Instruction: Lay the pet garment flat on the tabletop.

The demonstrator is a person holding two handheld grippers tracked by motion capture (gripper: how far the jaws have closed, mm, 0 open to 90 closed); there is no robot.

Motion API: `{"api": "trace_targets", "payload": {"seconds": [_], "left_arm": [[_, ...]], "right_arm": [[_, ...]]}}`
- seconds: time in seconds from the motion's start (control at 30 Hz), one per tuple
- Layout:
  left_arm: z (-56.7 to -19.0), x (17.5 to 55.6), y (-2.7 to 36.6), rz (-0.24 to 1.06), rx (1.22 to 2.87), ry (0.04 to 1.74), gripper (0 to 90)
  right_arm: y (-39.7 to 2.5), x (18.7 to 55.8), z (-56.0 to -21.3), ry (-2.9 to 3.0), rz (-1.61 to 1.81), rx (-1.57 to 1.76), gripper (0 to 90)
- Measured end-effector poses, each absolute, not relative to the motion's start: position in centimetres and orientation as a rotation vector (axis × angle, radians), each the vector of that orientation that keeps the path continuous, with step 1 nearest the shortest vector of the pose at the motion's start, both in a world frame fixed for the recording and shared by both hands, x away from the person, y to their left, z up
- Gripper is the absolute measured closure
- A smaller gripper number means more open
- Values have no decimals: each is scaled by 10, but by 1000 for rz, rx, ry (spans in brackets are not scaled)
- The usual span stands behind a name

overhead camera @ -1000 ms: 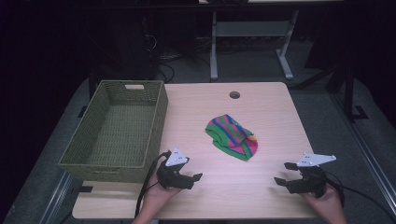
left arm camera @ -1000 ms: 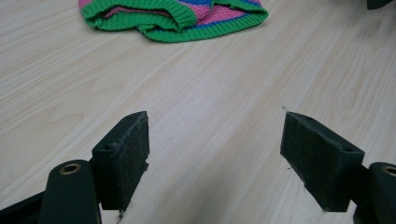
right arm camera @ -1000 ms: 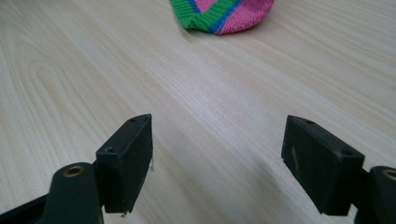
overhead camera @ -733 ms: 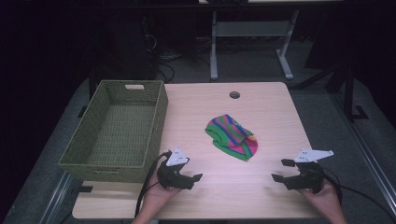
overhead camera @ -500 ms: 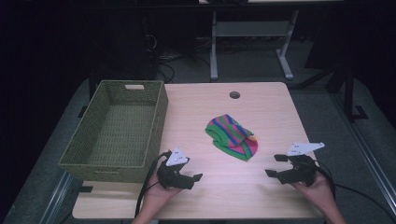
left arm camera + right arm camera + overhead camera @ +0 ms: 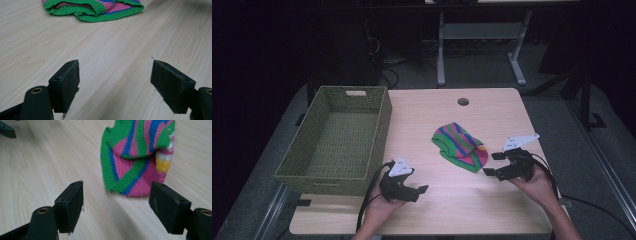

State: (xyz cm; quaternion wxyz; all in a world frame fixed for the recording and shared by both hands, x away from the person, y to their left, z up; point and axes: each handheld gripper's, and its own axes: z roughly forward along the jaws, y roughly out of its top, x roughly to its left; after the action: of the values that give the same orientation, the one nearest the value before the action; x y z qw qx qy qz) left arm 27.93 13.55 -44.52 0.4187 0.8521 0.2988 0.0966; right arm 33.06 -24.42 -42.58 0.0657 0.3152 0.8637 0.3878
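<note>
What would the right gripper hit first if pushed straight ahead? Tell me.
Probably the striped knit cloth: it lies just beyond the open right gripper, slightly toward one jaw, with bare table between. Exact depth is unclear.

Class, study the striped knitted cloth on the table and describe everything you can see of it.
The striped knitted cloth is a crumpled, partly folded piece in green, pink and blue bands, with a yellow and white patch at one edge. It looks like soft ribbed yarn. It lies flat on the wooden table, right of the basket, touching nothing else.
</note>
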Motion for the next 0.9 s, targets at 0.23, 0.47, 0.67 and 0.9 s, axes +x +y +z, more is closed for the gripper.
{"api": "trace_targets", "payload": {"seconds": [0.23,0.47,0.67,0.9], "left_arm": [[-445,280,134,237,2149,735,229],[-445,279,132,237,2152,728,229],[-444,280,133,234,2151,730,230],[-444,280,133,232,2152,728,231]], "right_arm": [[-227,345,-421,2639,1147,919,283],[-209,354,-418,2668,1132,888,290],[-197,362,-416,2680,1136,876,302],[-184,370,-417,2697,1122,861,304]]}}
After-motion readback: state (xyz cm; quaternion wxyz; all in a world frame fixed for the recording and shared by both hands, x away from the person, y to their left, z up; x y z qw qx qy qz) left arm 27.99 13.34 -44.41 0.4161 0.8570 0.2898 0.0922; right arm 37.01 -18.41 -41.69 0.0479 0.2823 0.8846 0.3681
